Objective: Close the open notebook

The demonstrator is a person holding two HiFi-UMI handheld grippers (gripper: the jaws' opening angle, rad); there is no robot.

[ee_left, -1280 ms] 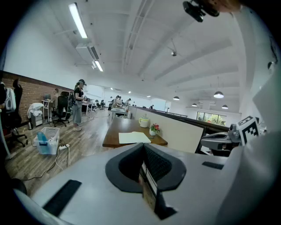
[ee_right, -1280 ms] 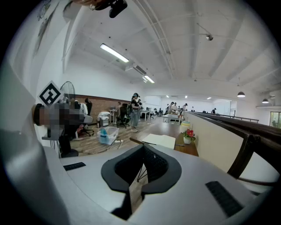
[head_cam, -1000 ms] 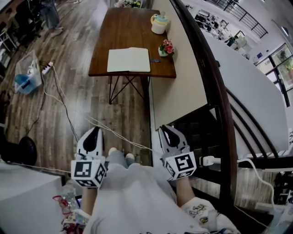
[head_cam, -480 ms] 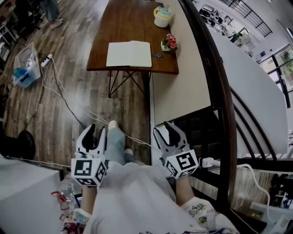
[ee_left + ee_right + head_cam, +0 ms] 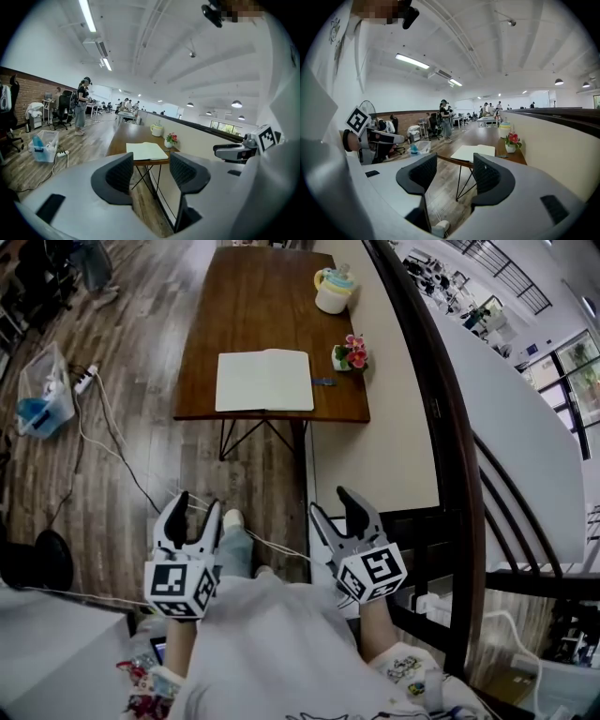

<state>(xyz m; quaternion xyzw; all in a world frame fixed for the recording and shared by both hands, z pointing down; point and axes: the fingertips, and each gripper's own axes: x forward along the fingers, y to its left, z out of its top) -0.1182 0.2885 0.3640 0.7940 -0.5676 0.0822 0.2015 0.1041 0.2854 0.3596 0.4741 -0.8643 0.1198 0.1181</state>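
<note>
The open notebook (image 5: 265, 381) lies flat with cream pages up, near the front edge of the brown wooden table (image 5: 253, 306). It also shows far ahead in the left gripper view (image 5: 146, 151) and in the right gripper view (image 5: 473, 152). My left gripper (image 5: 192, 509) and right gripper (image 5: 333, 502) hang well short of the table, above the floor. Both have just been opening and stand open with nothing between their jaws.
A small pot of pink flowers (image 5: 350, 352) and a pastel teapot (image 5: 333, 290) stand at the table's right side. A dark pen (image 5: 322, 382) lies beside the notebook. A low beige wall (image 5: 394, 427) with a dark railing runs along the right. Cables (image 5: 112, 446) cross the floor.
Both grippers went from shut to open. The table and notebook appear closer and lower in the head view, as I have moved toward them.
</note>
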